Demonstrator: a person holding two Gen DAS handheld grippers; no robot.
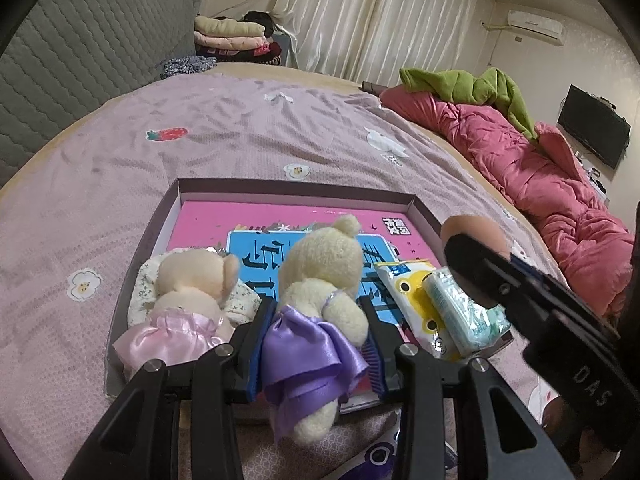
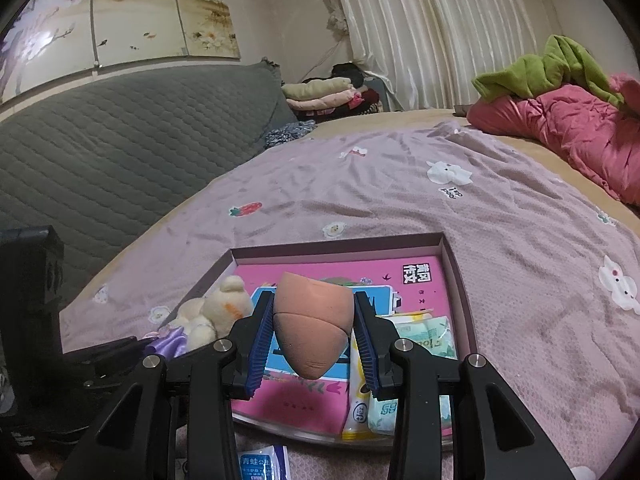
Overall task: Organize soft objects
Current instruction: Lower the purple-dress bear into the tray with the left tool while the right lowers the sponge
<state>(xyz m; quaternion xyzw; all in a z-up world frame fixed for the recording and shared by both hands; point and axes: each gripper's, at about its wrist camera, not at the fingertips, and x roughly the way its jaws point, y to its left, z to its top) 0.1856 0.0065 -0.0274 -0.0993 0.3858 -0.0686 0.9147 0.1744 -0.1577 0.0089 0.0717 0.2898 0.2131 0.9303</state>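
Observation:
A shallow box lid (image 1: 298,186) (image 2: 448,256) with a pink book in it lies on the bed. My left gripper (image 1: 318,312) is shut on a cream teddy in a purple dress (image 1: 320,276), held over the lid's near edge; the teddy (image 2: 212,312) also shows in the right wrist view. A second teddy in a pink dress (image 1: 192,288) lies in the lid to its left. My right gripper (image 2: 314,304) is shut on an orange makeup sponge (image 2: 312,320), above the lid; the sponge (image 1: 474,228) shows at right in the left wrist view. Tissue packs (image 1: 444,304) (image 2: 420,332) lie in the lid's right part.
The bed has a lilac printed cover (image 1: 240,128). A pink quilt (image 1: 520,160) with a green cloth (image 1: 480,84) lies along its right side. A grey padded headboard (image 2: 120,140) and folded clothes (image 1: 232,36) stand at the back. A small blue packet (image 2: 260,460) lies before the lid.

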